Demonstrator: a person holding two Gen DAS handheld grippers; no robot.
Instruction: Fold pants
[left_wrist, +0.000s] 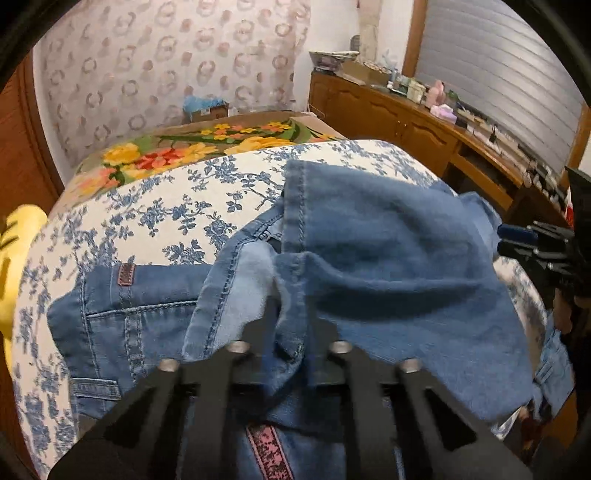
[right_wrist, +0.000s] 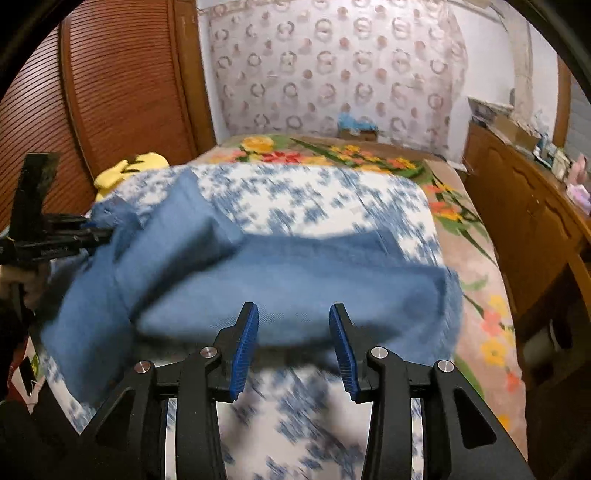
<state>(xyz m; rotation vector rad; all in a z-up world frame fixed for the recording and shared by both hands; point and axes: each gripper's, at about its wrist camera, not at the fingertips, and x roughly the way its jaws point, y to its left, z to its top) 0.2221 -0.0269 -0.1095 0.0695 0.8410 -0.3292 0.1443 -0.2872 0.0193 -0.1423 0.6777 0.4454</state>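
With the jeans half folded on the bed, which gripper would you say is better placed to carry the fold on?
Left, probably. The left gripper is shut on a bunch of the jeans, while the right gripper stands open at the near edge of the denim, gripping nothing.

— What covers the bed?
— A white bedspread with blue flowers (left_wrist: 155, 206), and under it a brown blanket with yellow and red blooms (right_wrist: 476, 295).
— And by its left edge?
— Something soft and yellow (right_wrist: 129, 168), beside a slatted wooden door (right_wrist: 110, 85).
— The far end?
— Wallpaper with ring motifs (left_wrist: 166, 62). A wooden sideboard (left_wrist: 406, 122), cluttered on top, runs along the right.
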